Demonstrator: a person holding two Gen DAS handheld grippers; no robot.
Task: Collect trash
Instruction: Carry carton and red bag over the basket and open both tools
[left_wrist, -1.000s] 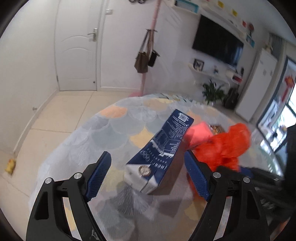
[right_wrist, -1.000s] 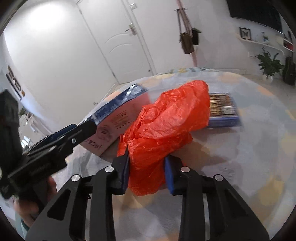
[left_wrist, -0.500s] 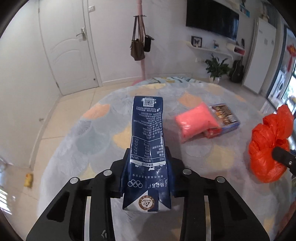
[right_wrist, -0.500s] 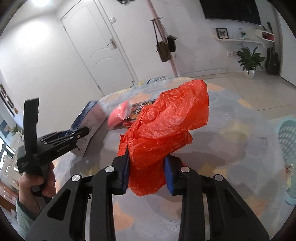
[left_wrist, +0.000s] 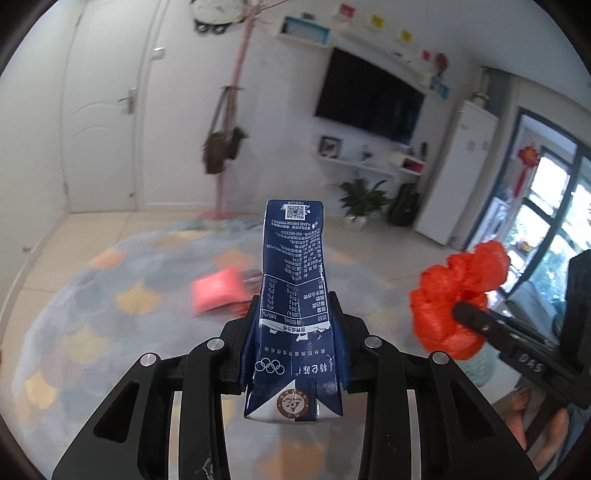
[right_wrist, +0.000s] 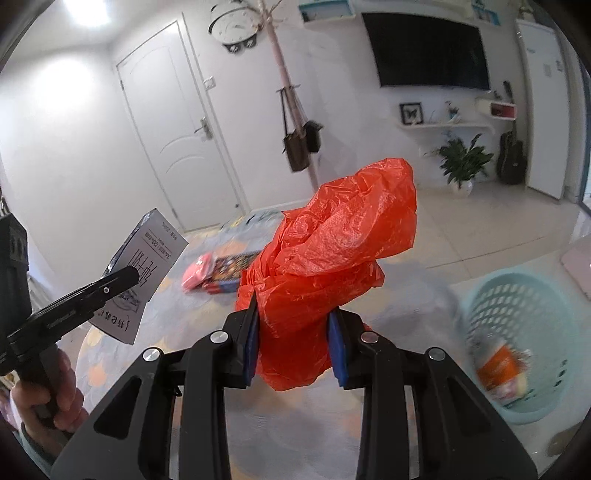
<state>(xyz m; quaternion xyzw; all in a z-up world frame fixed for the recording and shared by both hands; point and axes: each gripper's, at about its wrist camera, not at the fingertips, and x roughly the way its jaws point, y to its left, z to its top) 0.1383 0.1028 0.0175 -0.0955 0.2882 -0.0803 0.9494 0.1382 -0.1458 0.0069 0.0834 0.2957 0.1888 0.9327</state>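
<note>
**Carrying two pieces of trash toward the basket**

Gripping the dark blue milk carton (left_wrist: 293, 306), the left gripper (left_wrist: 293, 354) has its jaws pressed narrow against the carton's sides, and the carton sticks out ahead of it, clear of the table. The right gripper (right_wrist: 293, 350) is clamped on a crumpled orange plastic bag (right_wrist: 332, 266), which is lifted too.

Both pieces seem to be on their way to the pale green basket (right_wrist: 524, 295) low at the right, which already holds some wrappers. Neither is over it yet, so the drop is not done. A pink packet (right_wrist: 197, 271) and a flat printed box (right_wrist: 231, 267) lie on the far part of the patterned tablecloth (left_wrist: 92, 332), apparently waiting to be collected.

A second ago the left jaws stood wide around the carton as it lay on the cloth; they closed on it and have not narrowed further since. The bag was already held then, and both hands have since lifted and swung toward the basket side.
</note>
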